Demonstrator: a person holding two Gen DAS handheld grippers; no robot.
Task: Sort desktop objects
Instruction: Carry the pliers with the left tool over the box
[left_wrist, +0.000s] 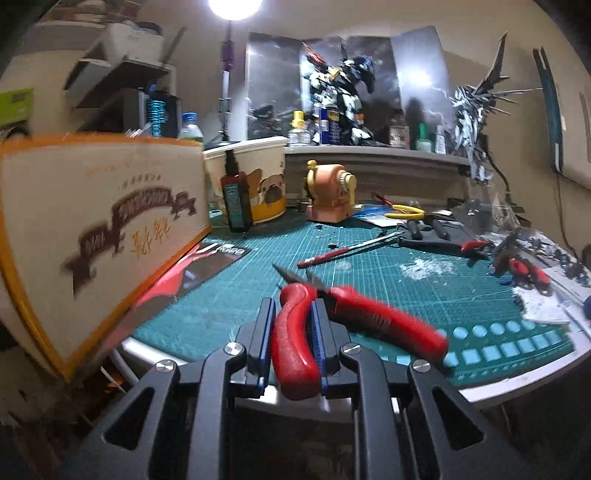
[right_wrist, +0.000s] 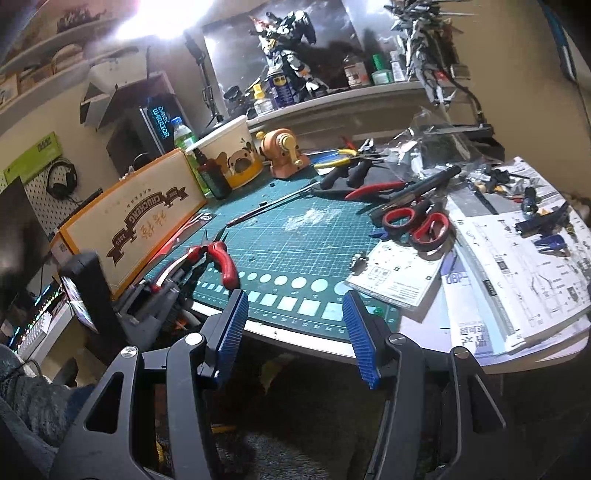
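Observation:
My left gripper (left_wrist: 293, 314) is shut on one handle of red-handled nippers (left_wrist: 295, 343), held over the near left edge of the green cutting mat (left_wrist: 369, 280); their other handle sticks out to the right. The nippers (right_wrist: 218, 258) and the left gripper (right_wrist: 162, 288) also show in the right wrist view. My right gripper (right_wrist: 295, 314) is open and empty, off the mat's near edge. Red-handled scissors (right_wrist: 417, 225), red pliers (right_wrist: 373, 190), yellow pliers (right_wrist: 336, 160) and a red craft knife (left_wrist: 332, 256) lie on the mat.
An orange-edged box (left_wrist: 99, 236) stands at the left. A paper cup (left_wrist: 255, 177), a dark bottle (left_wrist: 236, 203) and an orange pencil sharpener (left_wrist: 330, 195) stand at the back. Manuals (right_wrist: 517, 266) and small model parts cover the right. A shelf (left_wrist: 369, 151) holds bottles and model robots.

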